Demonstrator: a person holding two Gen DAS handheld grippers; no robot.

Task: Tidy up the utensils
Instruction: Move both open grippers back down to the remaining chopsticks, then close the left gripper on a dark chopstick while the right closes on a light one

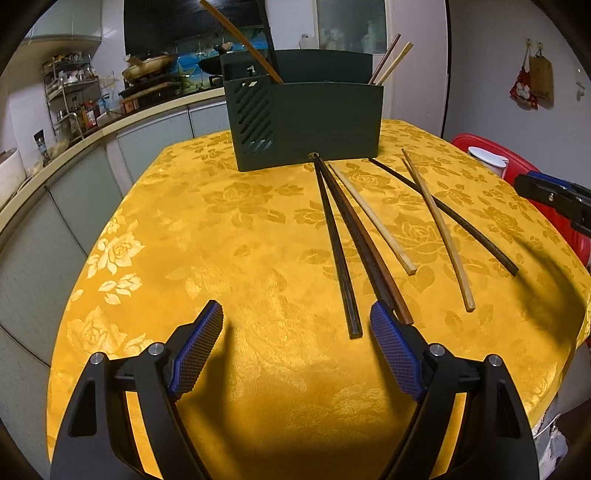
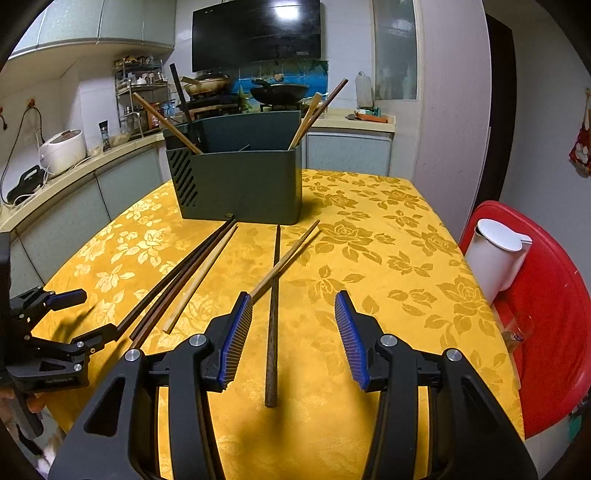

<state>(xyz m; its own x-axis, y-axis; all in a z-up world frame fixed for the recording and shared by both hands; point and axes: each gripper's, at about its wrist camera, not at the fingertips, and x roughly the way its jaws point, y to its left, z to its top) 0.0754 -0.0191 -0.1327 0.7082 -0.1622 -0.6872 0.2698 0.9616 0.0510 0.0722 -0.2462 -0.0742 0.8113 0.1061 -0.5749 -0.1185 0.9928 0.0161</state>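
Indoor light from above, fairly bright, warm cast. Yellow tablecloth saturated, dark soft shadows under the gripper arms. Glare spot on the black range hood. Strong fisheye bending, black corners. Sharp overall; background slightly soft.

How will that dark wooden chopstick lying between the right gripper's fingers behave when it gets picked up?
The dark wooden chopstick looks thin, straight and stiff, so it probably won't bend. It lies flat on the yellow floral tablecloth, leaving little height to pinch. The light bamboo chopstick crosses it, so lifting may nudge that one.
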